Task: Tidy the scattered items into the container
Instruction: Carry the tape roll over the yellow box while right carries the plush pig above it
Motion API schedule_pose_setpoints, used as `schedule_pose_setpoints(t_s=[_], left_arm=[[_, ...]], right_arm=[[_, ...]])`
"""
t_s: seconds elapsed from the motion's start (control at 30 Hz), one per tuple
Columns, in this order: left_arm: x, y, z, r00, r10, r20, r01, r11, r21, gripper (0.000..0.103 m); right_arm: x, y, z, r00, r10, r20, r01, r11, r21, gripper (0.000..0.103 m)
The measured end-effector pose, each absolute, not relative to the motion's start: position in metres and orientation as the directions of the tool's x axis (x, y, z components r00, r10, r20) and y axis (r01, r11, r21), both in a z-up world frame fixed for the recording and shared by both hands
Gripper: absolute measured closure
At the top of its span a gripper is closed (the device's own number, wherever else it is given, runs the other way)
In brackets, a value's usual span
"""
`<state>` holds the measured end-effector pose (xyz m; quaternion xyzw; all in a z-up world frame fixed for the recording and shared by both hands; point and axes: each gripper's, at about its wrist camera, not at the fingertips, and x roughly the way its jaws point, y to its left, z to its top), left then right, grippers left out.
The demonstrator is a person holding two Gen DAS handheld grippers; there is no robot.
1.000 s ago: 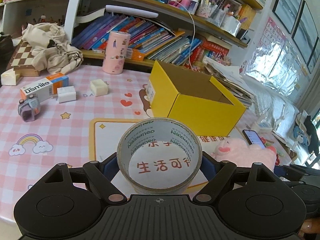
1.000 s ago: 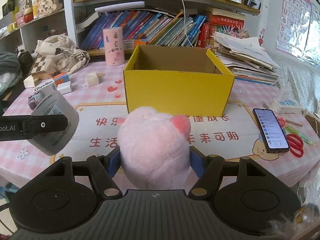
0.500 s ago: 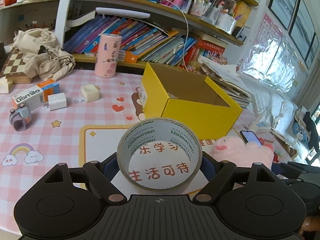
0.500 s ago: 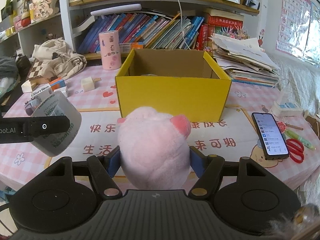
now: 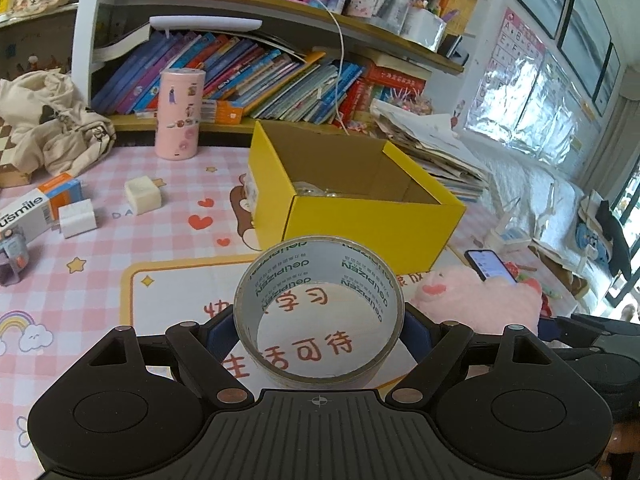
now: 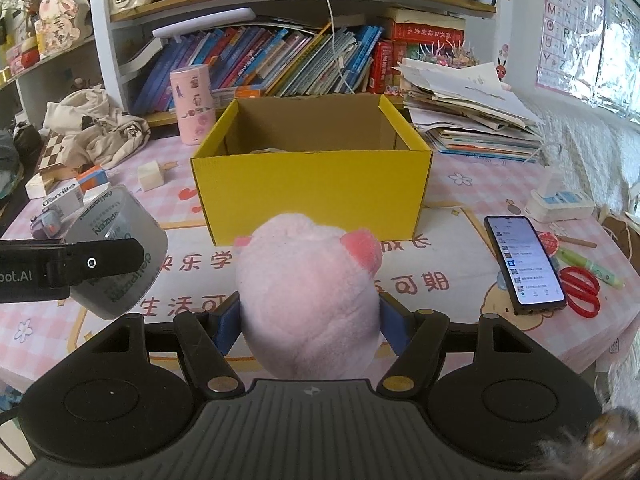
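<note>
The open yellow cardboard box (image 6: 312,192) stands on the pink checked worktop (image 5: 100,280). The right hand-held gripper (image 6: 310,320) clamps a pink plush pig (image 6: 308,292); the left hand-held gripper (image 5: 318,332) clamps a grey tape roll (image 5: 320,312) (printed "deli"), both before the box.

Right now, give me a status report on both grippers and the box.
Left gripper shut on tape roll. Right gripper shut on pink plush. Yellow box ahead, open. Nothing in the way.

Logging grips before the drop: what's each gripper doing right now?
Left gripper: closed on the tape roll.
Right gripper: closed on the pink plush.
</note>
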<state>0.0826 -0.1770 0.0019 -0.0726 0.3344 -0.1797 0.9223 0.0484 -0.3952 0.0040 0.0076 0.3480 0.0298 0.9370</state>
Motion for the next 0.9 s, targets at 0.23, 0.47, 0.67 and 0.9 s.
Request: schedule_pose_setpoints(t_s=[0.23, 0.47, 0.67, 0.9], left_arm=[[0.087, -0.188, 0.006, 0.725, -0.385, -0.571, 0.301, 0.923, -0.240, 0.019], [0.093, -0.202, 0.014, 0.746, -0.389, -0.540, 0.322, 0.921, -0.219, 0.019], [0.104, -0.207, 0.015, 0.757, -0.376, -0.534, 0.298, 0.927, -0.229, 0.019], [0.114, -0.214, 0.025, 0.783, -0.371, -0.500, 0.288, 0.928, -0.237, 0.019]], right_arm=[[0.057, -0.401, 0.006, 0.764, 0.066, -0.642, -0.063, 0.998, 0.027, 0.036], [0.066, -0.405, 0.015, 0.795, 0.086, -0.600, -0.103, 0.995, 0.007, 0.036], [0.079, -0.409, 0.017, 0.796, 0.108, -0.596, -0.142, 0.990, -0.011, 0.036], [0.092, -0.416, 0.030, 0.823, 0.128, -0.554, -0.178, 0.983, -0.037, 0.036]])
